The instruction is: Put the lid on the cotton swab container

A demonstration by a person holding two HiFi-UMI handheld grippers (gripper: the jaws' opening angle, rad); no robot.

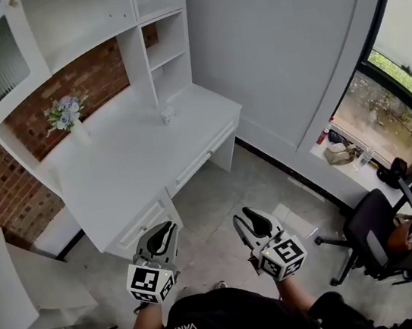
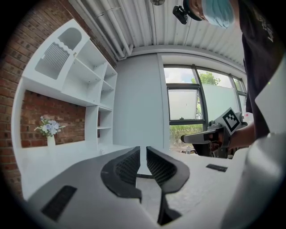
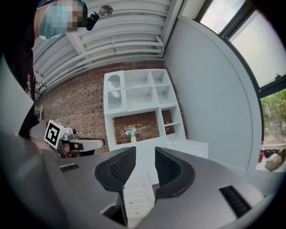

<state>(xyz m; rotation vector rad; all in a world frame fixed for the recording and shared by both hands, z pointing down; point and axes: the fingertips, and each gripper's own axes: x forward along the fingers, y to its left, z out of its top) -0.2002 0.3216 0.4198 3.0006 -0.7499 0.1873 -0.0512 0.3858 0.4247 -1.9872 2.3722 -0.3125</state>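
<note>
On the white desk (image 1: 136,159), near its back right, stands a small pale object (image 1: 168,114) that may be the cotton swab container; it is too small to tell, and I see no lid. Both grippers hang over the floor in front of the desk, well short of it. My left gripper (image 1: 167,227) (image 2: 143,154) is shut with nothing between its jaws. My right gripper (image 1: 247,214) (image 3: 145,156) is open, a clear gap between its pads and nothing in it. Each gripper view shows the other gripper off to the side.
A vase of pale flowers (image 1: 70,117) stands at the desk's back left, under white shelves on a brick wall. Desk drawers (image 1: 198,161) face the floor. A black office chair (image 1: 370,239) stands right, by a window sill (image 1: 342,151) with small items. A white panel (image 1: 14,292) lies left.
</note>
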